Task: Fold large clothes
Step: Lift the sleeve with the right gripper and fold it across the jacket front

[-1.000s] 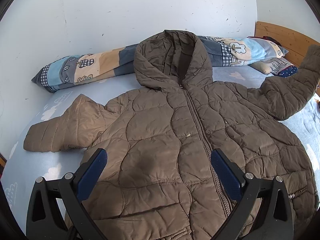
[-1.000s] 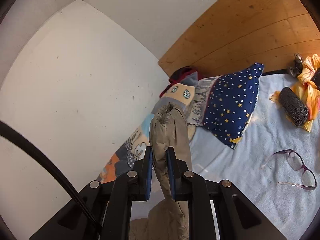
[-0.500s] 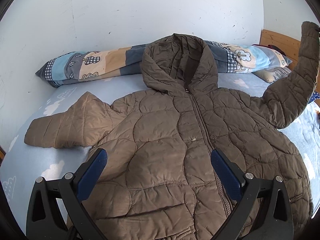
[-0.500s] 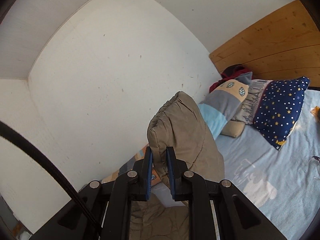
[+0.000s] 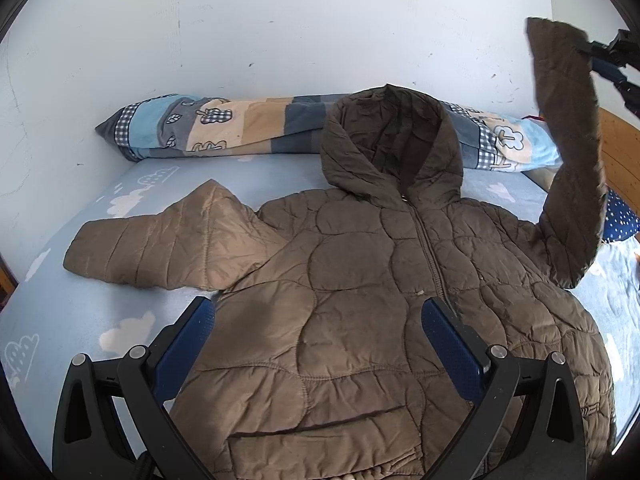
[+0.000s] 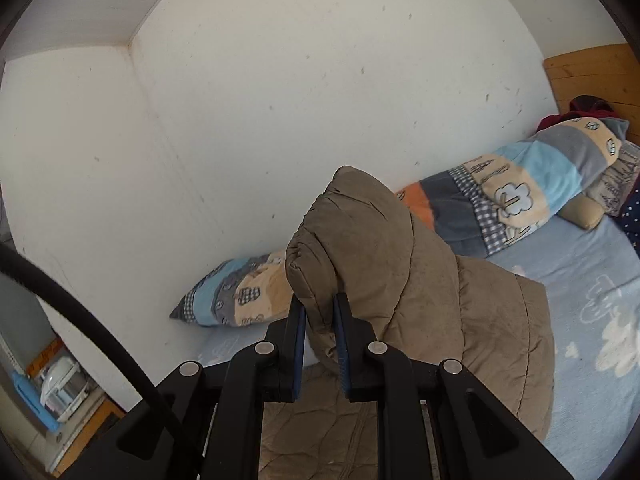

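Right gripper (image 6: 319, 322) is clamping the raised sleeve cuff (image 6: 352, 236), jacket body (image 5: 360, 320) lying to its left; left gripper (image 5: 318, 334) is hanging released above it.

Bed (image 5: 80, 320) in cloud-print blue sheet; brown quilted jacket (image 5: 360, 320) spread flat; patchwork bolster (image 5: 224, 128) along wall.

Jacket (image 5: 360, 312) spread front-up on bed (image 5: 100, 320), hood (image 5: 390, 140) at 12 o'clock against long pillow (image 5: 224, 128) along wall (image 5: 280, 20). One sleeve (image 5: 160, 244) flat at 9 o'clock; other sleeve (image 5: 568, 140) lifted at 2 o'clock, cuff pinched in right gripper (image 6: 319, 320).
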Motion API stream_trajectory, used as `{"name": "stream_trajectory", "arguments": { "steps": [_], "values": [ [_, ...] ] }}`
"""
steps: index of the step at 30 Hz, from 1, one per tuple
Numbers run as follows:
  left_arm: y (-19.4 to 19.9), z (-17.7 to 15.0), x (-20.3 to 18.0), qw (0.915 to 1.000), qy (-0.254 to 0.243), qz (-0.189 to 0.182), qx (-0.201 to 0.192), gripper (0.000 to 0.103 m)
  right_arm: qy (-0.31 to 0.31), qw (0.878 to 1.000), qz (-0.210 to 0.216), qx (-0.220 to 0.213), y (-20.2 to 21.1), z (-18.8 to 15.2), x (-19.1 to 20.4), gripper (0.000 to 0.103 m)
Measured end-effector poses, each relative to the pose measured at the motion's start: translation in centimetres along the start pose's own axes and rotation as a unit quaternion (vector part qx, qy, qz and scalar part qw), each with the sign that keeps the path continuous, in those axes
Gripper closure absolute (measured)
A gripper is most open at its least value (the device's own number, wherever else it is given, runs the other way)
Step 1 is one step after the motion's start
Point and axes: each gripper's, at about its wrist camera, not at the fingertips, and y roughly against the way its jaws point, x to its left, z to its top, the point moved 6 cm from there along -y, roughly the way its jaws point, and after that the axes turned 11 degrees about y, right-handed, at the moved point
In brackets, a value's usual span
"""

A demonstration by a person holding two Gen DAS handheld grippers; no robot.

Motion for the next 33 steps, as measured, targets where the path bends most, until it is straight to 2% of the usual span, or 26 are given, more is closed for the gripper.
{"name": "stream_trajectory", "arguments": {
  "steps": [9, 12, 16, 23, 29, 32, 33],
  "values": [
    [0.2, 0.6, 2.5, 0.9994, 0.026, 0.023, -0.006, 0.000, 0.019, 0.990, 0.077, 0.119, -9.7, -9.8, 7.6, 0.088],
    [-0.1, 0.5, 3.2, 0.9990, 0.035, 0.029, 0.003, 0.000, 0.015, 0.983, 0.095, 0.158, -12.4, -13.8, 8.7, 0.088],
    [-0.6, 0.5, 3.8, 0.9983, 0.045, 0.034, 0.017, 0.000, 0.008, 0.976, 0.093, 0.198, -14.7, -18.1, 7.9, 0.088],
    [-0.8, 0.4, 4.2, 0.9977, 0.053, 0.041, 0.014, 0.000, 0.004, 0.968, 0.095, 0.232, -16.6, -21.8, 7.1, 0.088],
    [-1.2, 0.3, 4.7, 0.9968, 0.060, 0.048, 0.020, 0.000, 0.002, 0.948, 0.125, 0.293, -17.4, -24.2, 8.1, 0.071],
    [-1.4, 0.3, 4.7, 0.9966, 0.062, 0.050, 0.023, 0.000, -0.007, 0.952, 0.140, 0.273, -16.8, -22.7, 7.8, 0.065],
    [-1.4, 0.3, 4.7, 0.9965, 0.063, 0.050, 0.025, 0.000, -0.011, 0.954, 0.141, 0.263, -16.4, -21.9, 7.5, 0.059]
  ]
}}
